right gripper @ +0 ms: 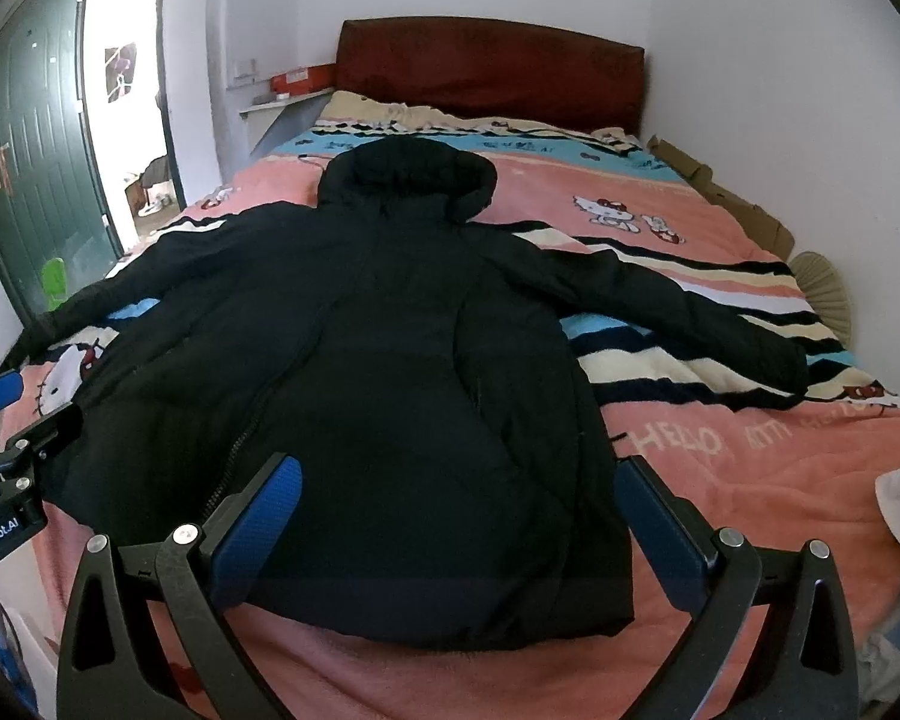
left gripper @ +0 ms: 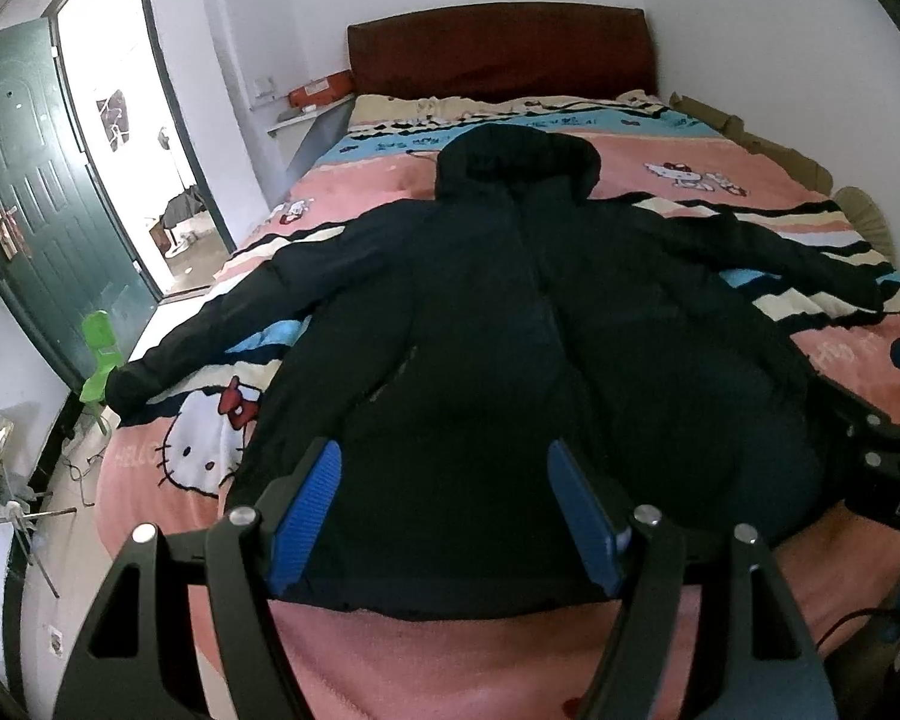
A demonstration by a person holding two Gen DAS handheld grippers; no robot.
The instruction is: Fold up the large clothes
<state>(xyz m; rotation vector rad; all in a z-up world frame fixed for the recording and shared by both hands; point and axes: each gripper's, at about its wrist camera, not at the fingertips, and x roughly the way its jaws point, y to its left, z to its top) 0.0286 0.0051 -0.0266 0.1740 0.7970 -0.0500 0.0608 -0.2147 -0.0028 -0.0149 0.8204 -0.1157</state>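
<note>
A black hooded jacket (left gripper: 498, 324) (right gripper: 360, 372) lies spread flat on the bed, hood toward the headboard, both sleeves stretched out sideways, its hem toward me. My left gripper (left gripper: 444, 468) hovers above the hem's left half, wide open, blue pads empty. Over the hem's right half my right gripper (right gripper: 459, 480) is open as well, with nothing between its fingers. The right gripper (left gripper: 888, 438) shows at the right edge of the left wrist view, and the left gripper (right gripper: 6, 420) at the left edge of the right wrist view.
The bed carries a pink cartoon-cat blanket (left gripper: 720, 168) (right gripper: 750, 480) and a dark red headboard (left gripper: 504, 48). A wall runs along the bed's right side. On the left stand an open green door (left gripper: 36, 204), a green plastic chair (left gripper: 102, 354) and floor clutter (left gripper: 6, 480).
</note>
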